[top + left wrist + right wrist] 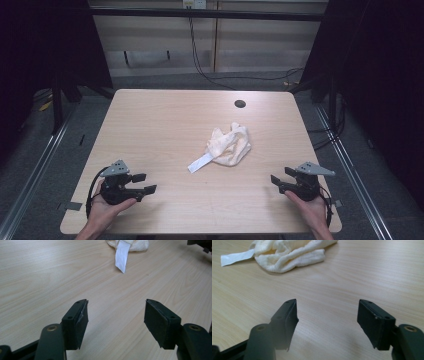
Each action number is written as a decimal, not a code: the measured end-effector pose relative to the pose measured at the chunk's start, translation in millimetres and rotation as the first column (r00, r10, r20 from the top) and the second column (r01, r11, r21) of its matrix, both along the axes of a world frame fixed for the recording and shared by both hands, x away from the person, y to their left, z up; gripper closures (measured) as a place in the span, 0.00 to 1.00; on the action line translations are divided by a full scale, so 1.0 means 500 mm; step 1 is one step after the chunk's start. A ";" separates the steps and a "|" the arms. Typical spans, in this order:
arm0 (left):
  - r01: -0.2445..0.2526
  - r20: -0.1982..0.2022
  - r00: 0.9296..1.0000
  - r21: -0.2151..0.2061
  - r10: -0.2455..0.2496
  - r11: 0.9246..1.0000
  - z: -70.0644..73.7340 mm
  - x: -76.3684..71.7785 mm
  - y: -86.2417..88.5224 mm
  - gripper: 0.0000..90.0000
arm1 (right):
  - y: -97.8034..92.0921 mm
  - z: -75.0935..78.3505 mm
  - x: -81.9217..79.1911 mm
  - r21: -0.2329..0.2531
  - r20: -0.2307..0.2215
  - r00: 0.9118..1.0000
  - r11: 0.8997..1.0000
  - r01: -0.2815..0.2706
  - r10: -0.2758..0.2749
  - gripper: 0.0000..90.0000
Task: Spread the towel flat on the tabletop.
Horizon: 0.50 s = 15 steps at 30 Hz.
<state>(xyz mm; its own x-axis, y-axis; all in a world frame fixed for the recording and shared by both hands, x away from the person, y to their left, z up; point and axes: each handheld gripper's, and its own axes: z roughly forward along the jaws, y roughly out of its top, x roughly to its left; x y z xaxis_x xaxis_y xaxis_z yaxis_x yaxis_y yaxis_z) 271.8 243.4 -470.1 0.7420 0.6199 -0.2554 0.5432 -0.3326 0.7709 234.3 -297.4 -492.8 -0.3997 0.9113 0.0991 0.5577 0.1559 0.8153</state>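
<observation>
The cream cloth (230,145) lies crumpled right of the frame's centre, its white tag (199,163) trailing lower left. Left gripper (142,183) and right gripper (276,183), lower corners, gape wide, empty. Pinching the tag alone might drag the bundle instead of spreading it.

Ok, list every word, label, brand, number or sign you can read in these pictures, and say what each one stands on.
None: no legible text in any view.
White tag on the crumpled cream cloth: looks blank from here; any print is too small to tell.
Left gripper and right gripper: no markings readable on the black jaws or grey plates.
Wooden table: plain grain, no label.
</observation>
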 end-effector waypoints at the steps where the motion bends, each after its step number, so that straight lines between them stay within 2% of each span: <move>1: 0.000 0.000 1.000 0.000 0.000 1.000 0.000 0.000 0.000 0.41 | 0.000 0.000 0.000 0.000 0.000 1.000 1.000 0.000 0.000 0.35; 3: 0.008 -0.014 1.000 -0.021 -0.009 1.000 0.000 0.003 0.001 0.42 | -0.001 -0.001 0.002 0.011 -0.016 1.000 1.000 -0.003 0.003 0.34; 5: 0.008 -0.018 1.000 -0.032 -0.008 0.999 -0.001 0.004 0.002 0.44 | -0.001 0.001 0.001 0.012 -0.006 1.000 1.000 -0.005 0.005 0.34; 11: 0.007 -0.016 1.000 -0.034 -0.008 0.999 -0.001 0.004 0.006 0.45 | 0.006 0.003 0.004 0.036 -0.029 0.999 0.999 -0.039 0.040 0.37; 12: -0.004 -0.009 1.000 -0.027 0.003 1.000 -0.001 0.001 0.006 0.43 | 0.010 0.005 0.003 0.020 -0.037 0.998 0.999 -0.050 0.051 0.38; 13: -0.004 -0.009 1.000 -0.027 0.003 1.000 -0.001 0.001 0.006 0.42 | 0.010 0.005 0.003 0.020 -0.037 0.998 0.999 -0.050 0.051 0.38; 15: -0.007 -0.007 1.000 -0.024 0.007 1.000 -0.001 0.002 0.007 0.41 | 0.015 0.010 0.003 0.025 -0.049 0.995 0.996 -0.083 0.085 0.42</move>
